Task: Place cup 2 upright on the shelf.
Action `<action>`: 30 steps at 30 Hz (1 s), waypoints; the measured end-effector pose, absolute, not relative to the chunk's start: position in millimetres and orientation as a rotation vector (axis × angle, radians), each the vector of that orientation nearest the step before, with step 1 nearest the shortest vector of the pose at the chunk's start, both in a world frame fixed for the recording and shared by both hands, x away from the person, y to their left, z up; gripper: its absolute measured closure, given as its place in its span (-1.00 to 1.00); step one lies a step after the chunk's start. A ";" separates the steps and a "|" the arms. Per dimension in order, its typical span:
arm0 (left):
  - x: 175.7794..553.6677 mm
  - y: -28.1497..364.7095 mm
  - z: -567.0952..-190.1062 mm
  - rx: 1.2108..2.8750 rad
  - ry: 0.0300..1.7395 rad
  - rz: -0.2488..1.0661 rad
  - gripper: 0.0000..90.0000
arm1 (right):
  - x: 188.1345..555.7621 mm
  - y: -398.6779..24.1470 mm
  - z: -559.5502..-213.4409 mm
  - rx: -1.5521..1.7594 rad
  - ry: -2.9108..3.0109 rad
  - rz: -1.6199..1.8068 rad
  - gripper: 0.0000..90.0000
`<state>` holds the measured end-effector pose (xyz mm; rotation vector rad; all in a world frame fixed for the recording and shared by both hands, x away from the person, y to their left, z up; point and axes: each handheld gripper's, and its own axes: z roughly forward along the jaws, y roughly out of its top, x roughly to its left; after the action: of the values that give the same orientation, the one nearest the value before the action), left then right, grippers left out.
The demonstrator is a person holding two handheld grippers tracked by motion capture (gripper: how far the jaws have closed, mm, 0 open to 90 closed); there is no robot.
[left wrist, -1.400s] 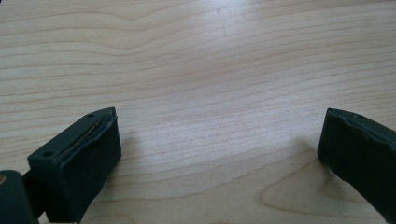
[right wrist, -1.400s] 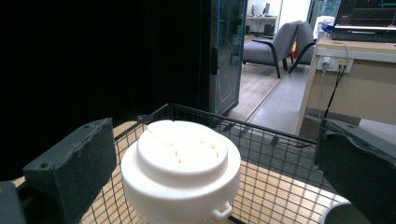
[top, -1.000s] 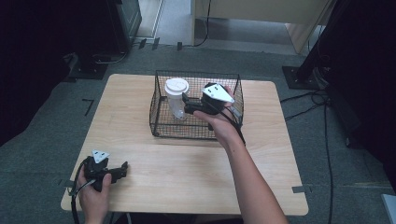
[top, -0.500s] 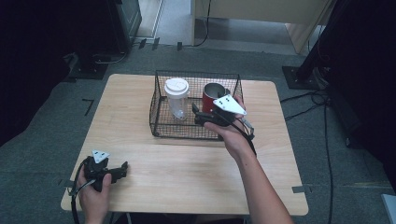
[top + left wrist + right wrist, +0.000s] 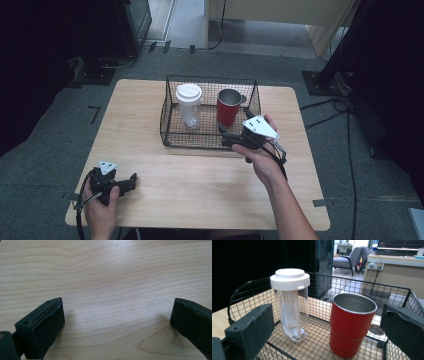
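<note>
A black wire basket (image 5: 170,131) stands on the wooden table (image 5: 200,185). Inside it are a clear tumbler with a white lid (image 5: 189,104) on the left and a red metal mug (image 5: 228,108) on the right, both upright. My right gripper (image 5: 225,137) hovers open just outside the basket's near wall, in front of the mug. In the right gripper view the tumbler (image 5: 291,305) and mug (image 5: 350,325) stand beyond the open right gripper (image 5: 327,322), which holds nothing. My left gripper (image 5: 131,181) rests open near the table's front left corner, and in its own view the left gripper (image 5: 117,317) has bare wood between its jaws.
The basket (image 5: 362,285) has high mesh walls around both cups. Dark equipment and cables (image 5: 345,107) lie on the floor around the table. Bare wood stretches between the two grippers along the table's near half.
My right gripper has drawn back out of the basket toward the near side, leaving the red mug standing beside the tumbler. The left gripper has stayed put.
</note>
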<state>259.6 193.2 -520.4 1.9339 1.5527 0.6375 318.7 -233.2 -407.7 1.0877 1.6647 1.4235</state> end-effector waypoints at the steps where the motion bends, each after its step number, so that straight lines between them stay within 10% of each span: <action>1: 259.6 193.2 -520.4 1.934 1.552 0.638 -1.00 | 316.1 -234.6 -408.7 1.087 1.666 1.423 -1.00; 30: 259.5 191.7 -520.4 1.942 1.541 0.632 -1.00 | 268.2 -291.0 -456.0 1.184 1.632 1.336 -1.00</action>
<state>259.5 191.7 -520.4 1.9425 1.5413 0.6319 268.2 -291.0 -456.0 1.1841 1.6324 1.3356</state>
